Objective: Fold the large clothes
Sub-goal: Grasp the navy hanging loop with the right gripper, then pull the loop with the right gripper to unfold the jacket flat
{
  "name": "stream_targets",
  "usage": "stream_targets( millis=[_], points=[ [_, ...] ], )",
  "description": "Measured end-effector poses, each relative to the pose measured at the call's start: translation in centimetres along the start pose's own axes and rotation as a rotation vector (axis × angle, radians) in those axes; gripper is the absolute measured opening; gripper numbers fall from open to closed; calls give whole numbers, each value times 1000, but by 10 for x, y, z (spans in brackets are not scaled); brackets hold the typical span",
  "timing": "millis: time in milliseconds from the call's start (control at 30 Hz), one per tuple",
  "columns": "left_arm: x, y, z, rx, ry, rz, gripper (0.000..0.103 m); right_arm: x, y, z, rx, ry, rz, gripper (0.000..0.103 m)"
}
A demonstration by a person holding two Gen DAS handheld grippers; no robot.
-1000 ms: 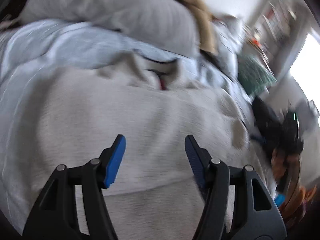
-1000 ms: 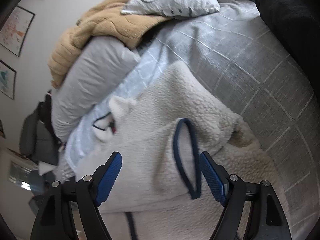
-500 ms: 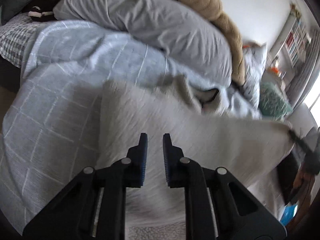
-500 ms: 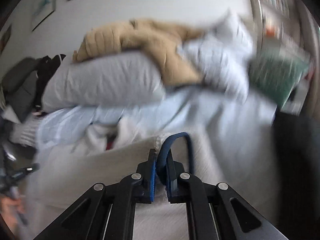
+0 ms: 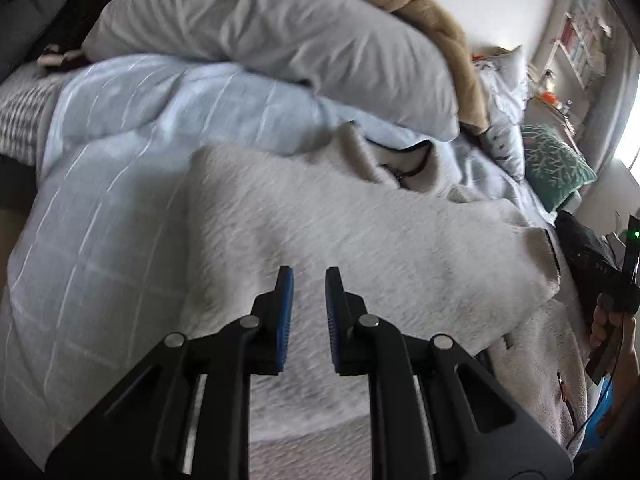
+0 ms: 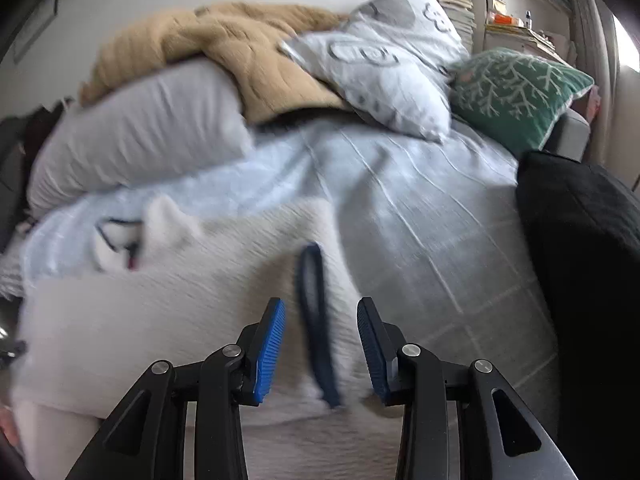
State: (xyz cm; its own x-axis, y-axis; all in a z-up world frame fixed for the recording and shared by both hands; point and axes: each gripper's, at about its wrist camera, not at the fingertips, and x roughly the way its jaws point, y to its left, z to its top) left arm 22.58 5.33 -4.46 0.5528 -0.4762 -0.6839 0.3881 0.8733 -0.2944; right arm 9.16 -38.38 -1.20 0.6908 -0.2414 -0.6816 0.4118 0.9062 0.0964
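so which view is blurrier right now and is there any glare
Right wrist view: more motion smear, worst on the fleece garment and its navy loop; green cushion stays fairly crisp. Left wrist view: milder blur, blown-out window glare at the right edge.

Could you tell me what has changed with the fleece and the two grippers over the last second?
The lower part of the fleece has been folded up over itself. The left gripper closed on its edge; the right gripper pinched the navy trim and its jaws are opening now, pads off it. The pillows and bedspread stayed put.
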Motion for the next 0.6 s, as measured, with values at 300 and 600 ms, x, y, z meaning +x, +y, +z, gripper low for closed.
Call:
stream_targets(
  millis=[300, 600],
  points=[
    [40, 2, -24, 65, 107, 41, 17, 57, 22, -46, -127, 172, 0, 36],
    [-14, -16, -16, 18, 124, 106, 68, 7, 20, -36, -135, 205, 51, 49]
  ],
)
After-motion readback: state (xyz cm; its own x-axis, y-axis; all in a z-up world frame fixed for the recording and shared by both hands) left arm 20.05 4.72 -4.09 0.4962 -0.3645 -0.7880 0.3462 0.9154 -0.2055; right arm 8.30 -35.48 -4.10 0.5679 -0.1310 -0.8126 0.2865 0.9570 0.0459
